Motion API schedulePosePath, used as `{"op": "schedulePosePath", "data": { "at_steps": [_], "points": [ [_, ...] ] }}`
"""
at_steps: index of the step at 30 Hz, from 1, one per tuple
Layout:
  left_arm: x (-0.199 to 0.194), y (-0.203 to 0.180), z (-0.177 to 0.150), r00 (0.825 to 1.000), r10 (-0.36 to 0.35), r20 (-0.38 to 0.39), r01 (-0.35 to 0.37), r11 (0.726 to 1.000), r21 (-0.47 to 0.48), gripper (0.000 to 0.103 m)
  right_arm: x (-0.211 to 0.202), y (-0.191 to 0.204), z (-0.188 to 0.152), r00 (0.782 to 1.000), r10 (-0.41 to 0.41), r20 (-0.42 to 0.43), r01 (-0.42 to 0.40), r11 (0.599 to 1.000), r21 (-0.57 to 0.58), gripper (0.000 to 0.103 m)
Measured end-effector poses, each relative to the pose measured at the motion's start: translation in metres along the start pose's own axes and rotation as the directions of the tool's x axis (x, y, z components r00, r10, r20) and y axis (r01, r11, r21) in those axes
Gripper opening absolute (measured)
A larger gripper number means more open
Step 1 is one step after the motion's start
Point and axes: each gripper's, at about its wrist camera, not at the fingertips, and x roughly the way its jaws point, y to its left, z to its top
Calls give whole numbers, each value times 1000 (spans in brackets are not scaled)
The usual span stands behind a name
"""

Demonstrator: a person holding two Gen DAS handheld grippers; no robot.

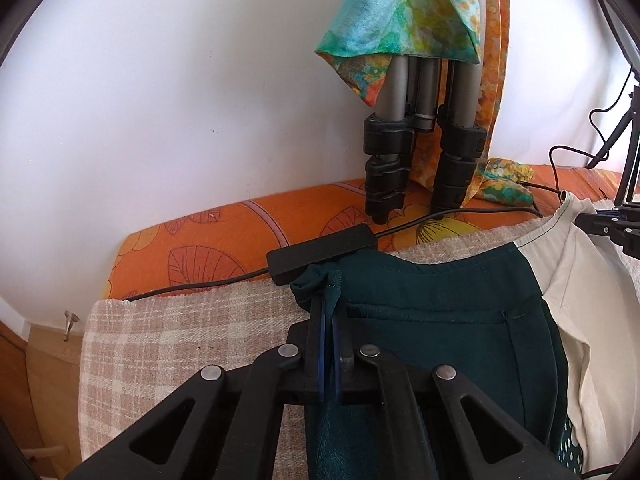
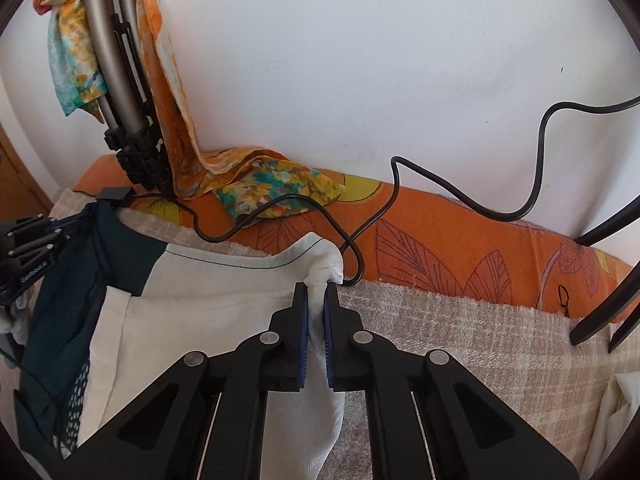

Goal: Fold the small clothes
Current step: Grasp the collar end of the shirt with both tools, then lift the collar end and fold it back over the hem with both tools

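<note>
A small garment with a dark green part (image 1: pixel 440 320) and a white part (image 2: pixel 208 304) lies on a beige checked blanket (image 1: pixel 180 332). My left gripper (image 1: pixel 329 304) is shut on the green corner, near the blanket's far edge. My right gripper (image 2: pixel 316 300) is shut on the white corner, also at the far edge. The left gripper also shows at the left of the right wrist view (image 2: pixel 28 248). The right gripper shows at the right edge of the left wrist view (image 1: pixel 616 224). The garment is stretched between them.
An orange leaf-print mattress (image 2: pixel 460 236) lies under the blanket against a white wall. Folded tripod legs (image 1: pixel 400 152) with colourful scarves (image 1: pixel 400 12) stand at the back. A black adapter box (image 1: pixel 320 256) and cables (image 2: pixel 360 240) lie on the mattress. Another tripod (image 2: pixel 608 312) stands right.
</note>
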Motion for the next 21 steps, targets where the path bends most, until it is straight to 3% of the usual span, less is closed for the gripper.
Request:
{"op": "schedulePosePath", "data": {
  "at_steps": [4,15,21],
  "points": [
    [-23,-2,-3,999,-8,34,8,1000,-15,0,-12,4,0,1000,7,25,-6,1000,-18,4],
    [-104,6,-7,992,-22,121,25,999,-27,0,-93,8,-5,992,55,116,-57,998,11,3],
    [-164,1,-32,988,-22,155,23,1000,-10,0,-143,26,-21,985,77,151,-79,997,6,3]
  ]
}}
